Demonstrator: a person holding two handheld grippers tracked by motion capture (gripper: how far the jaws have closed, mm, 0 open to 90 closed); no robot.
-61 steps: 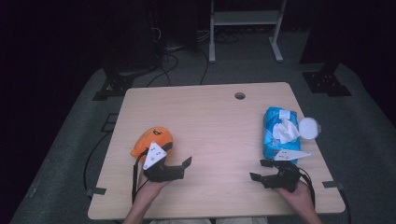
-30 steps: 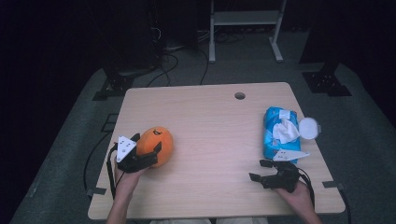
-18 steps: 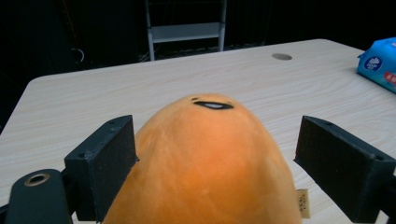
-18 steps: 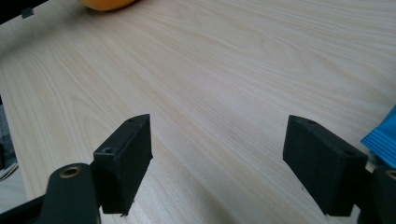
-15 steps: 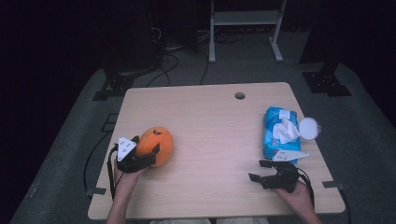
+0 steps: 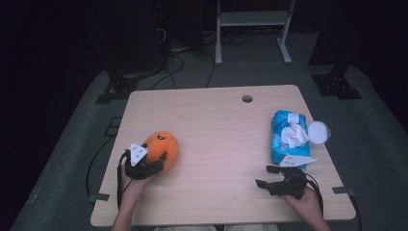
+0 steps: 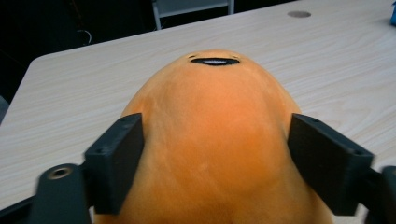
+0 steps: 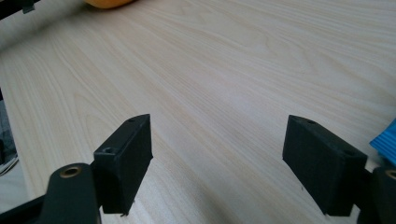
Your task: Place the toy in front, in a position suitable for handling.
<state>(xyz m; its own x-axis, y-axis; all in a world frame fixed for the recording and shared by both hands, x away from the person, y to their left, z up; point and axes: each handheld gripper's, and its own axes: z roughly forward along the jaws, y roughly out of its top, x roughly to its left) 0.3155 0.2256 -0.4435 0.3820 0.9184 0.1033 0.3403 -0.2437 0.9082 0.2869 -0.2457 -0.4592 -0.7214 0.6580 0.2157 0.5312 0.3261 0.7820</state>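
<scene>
My left gripper [image 6: 156, 161] sits near the left edge of the table [image 6: 216, 125], toward the front corner, and its two black jaws are around an orange plush toy [image 6: 161, 147]. In the left gripper view I see one jaw on each side of the orange plush toy [image 7: 210, 140], pressed right against its soft sides, so I am holding it. The toy has a small black mouth, and that end points away from me toward the far edge of the table. The toy rests on the wood. My left hand [image 6: 130, 185] comes in over the front edge. My right gripper [image 6: 272, 178] sits near the front right corner of the table, held in my right hand [image 6: 305, 199]. In the right gripper view its jaws stand wide apart with only bare wood between them, so it holds nothing. Just past it, along the right edge, lies a blue pack of wipes [image 6: 287, 137] with a white wipe sticking out of the top. A round white lid [image 6: 318, 131] lies just beside the pack, at the right edge. A small round hole [image 6: 247, 98] is near the far edge.
</scene>
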